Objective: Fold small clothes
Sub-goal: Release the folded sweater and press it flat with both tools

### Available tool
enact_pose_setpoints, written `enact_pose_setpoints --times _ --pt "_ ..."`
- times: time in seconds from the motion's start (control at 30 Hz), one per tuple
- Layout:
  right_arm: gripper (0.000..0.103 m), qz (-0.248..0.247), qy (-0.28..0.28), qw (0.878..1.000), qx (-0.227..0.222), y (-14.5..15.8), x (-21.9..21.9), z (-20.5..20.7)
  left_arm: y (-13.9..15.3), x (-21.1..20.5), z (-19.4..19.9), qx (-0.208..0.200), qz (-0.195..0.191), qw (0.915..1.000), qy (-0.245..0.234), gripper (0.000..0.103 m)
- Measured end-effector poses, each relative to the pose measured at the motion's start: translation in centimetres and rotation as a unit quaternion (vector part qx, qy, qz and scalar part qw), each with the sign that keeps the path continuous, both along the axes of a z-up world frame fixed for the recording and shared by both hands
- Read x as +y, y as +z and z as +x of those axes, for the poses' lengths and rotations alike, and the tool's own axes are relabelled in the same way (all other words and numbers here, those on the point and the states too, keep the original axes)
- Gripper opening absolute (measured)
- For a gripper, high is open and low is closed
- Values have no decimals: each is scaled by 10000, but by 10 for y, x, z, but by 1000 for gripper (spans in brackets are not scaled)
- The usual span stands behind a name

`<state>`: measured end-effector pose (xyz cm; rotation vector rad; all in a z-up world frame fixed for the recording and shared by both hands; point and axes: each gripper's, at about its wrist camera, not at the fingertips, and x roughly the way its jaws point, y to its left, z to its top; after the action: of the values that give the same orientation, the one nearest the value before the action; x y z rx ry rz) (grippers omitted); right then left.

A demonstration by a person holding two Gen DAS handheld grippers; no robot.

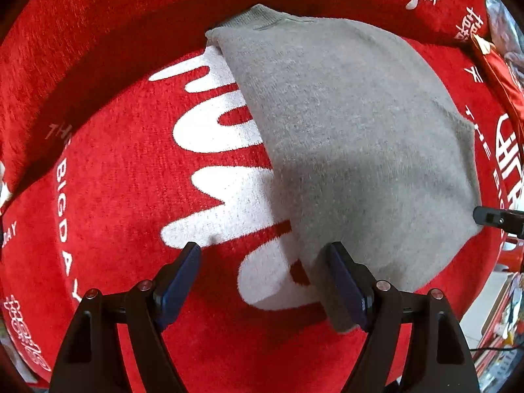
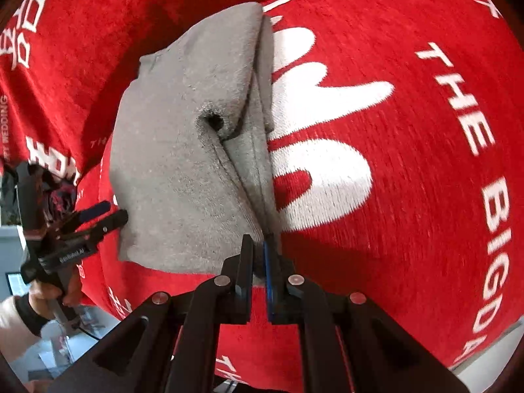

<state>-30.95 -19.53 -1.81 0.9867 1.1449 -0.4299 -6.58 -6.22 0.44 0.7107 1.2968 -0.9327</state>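
A small grey knitted garment (image 1: 353,131) lies folded on a red plush cloth (image 1: 114,196) with white lettering. My left gripper (image 1: 265,255) is open just above the cloth at the garment's near left corner, and its right finger touches the grey edge. It also shows in the right wrist view (image 2: 104,216), open beside the garment's left edge. My right gripper (image 2: 258,249) is shut on the grey garment (image 2: 183,150), pinching the near end of its folded edge. The right gripper's tip shows in the left wrist view (image 1: 491,219) at the garment's right edge.
The red cloth (image 2: 409,163) covers the whole work surface and drapes over its edges. A red object (image 1: 501,75) lies at the far right edge of the cloth. Floor and clutter (image 1: 497,327) show beyond the cloth's right side.
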Motion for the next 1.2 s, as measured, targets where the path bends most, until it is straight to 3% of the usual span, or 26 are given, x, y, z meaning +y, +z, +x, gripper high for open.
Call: enact_pose_setpoints --times 0.17,0.27,0.37,0.5,0.6,0.77,0.87,1.07,1.2 --pt "11 -251 -390 9984 317 24 -4 -12 14 3 9 -55 -17 9997 251 80" --pt "11 -449 -537 9975 -110 50 -16 -8 21 -1 16 -85 -74 9989 460 80" --pt "11 -670 -289 9965 -400 64 -24 21 25 -6 20 -130 -87 9982 575 80" --pt "11 -890 203 9952 -344 57 -24 71 24 -18 21 -185 -85 9976 660 80" --pt "11 -1058 444 9934 -34 43 -23 90 24 -21 18 -145 -110 9972 729 80" --pt "2 -1002 324 9944 94 27 -33 76 18 -24 17 -22 -88 9961 880 80" --pt "2 -899 361 9953 88 27 -36 71 18 -25 15 -58 -48 9962 863 80" --pt "8 -640 283 9975 134 28 -37 62 20 -28 14 -65 -3 9962 871 80" --pt "13 -690 85 9968 404 31 -41 49 21 -29 14 -71 -7 9961 875 80"
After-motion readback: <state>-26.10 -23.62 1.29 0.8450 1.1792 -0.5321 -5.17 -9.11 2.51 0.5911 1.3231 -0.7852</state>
